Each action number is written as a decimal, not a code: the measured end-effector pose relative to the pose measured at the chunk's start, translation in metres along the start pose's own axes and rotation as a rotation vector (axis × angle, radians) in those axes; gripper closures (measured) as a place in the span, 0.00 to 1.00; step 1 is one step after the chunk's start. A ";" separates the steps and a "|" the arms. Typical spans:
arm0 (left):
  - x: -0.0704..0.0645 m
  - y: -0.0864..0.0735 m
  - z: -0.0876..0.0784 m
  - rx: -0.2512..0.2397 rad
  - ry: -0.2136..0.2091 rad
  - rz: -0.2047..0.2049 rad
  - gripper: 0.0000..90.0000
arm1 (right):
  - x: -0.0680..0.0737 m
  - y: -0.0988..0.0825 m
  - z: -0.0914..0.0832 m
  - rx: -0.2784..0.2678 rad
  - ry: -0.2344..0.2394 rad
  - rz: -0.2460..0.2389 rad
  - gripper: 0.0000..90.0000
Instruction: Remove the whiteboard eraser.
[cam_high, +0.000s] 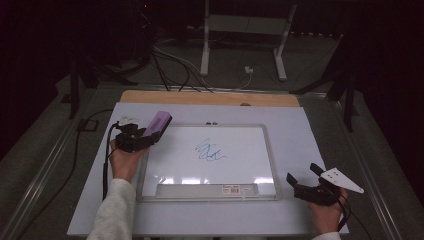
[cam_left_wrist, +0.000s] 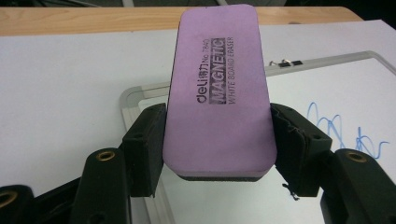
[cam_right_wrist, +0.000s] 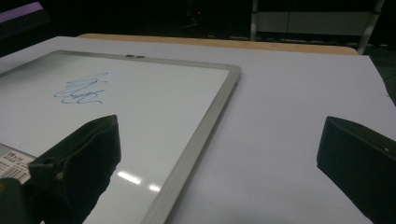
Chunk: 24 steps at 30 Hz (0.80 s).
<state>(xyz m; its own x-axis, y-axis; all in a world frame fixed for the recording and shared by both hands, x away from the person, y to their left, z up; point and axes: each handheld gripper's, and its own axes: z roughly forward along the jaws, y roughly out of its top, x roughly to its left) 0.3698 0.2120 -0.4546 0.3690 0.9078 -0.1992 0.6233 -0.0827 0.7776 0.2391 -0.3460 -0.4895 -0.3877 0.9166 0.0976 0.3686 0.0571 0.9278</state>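
Observation:
A purple whiteboard eraser (cam_left_wrist: 219, 88) with a dark felt underside is clamped by its long sides in my left gripper (cam_left_wrist: 218, 140). In the high view that gripper (cam_high: 150, 131) hovers with the eraser (cam_high: 159, 122) over the upper left corner of a silver-framed whiteboard (cam_high: 270, 150). A blue scribble (cam_high: 210, 151) sits near the board's middle; it also shows as a blue scribble (cam_left_wrist: 345, 133) and as a blue scribble (cam_right_wrist: 81, 88). My right gripper (cam_high: 304, 174) rests open beside the board's lower right corner, its jaws (cam_right_wrist: 219, 158) wide apart with nothing between them.
The whiteboard lies on a pale tabletop (cam_high: 310, 130) with a wooden strip (cam_high: 210, 98) along the far edge. A label strip (cam_high: 240, 189) runs along the board's near edge. Cables (cam_high: 170, 65) and a stand's legs (cam_high: 280, 55) lie on the floor beyond.

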 end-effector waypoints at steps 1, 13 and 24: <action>-0.001 0.000 -0.001 0.000 -0.001 0.005 0.46 | 0.000 0.000 0.000 0.000 0.000 -0.001 0.00; -0.010 0.005 -0.006 -0.026 -0.048 0.014 0.46 | 0.000 0.000 0.001 0.000 -0.001 -0.003 0.00; -0.021 0.006 -0.009 -0.030 -0.080 0.030 0.46 | 0.000 0.000 0.001 0.000 -0.003 -0.006 0.00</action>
<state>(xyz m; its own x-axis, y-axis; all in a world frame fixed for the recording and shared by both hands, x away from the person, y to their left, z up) 0.3599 0.1960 -0.4401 0.4423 0.8691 -0.2215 0.5905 -0.0964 0.8012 0.2395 -0.3454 -0.4898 -0.3878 0.9173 0.0907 0.3662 0.0631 0.9284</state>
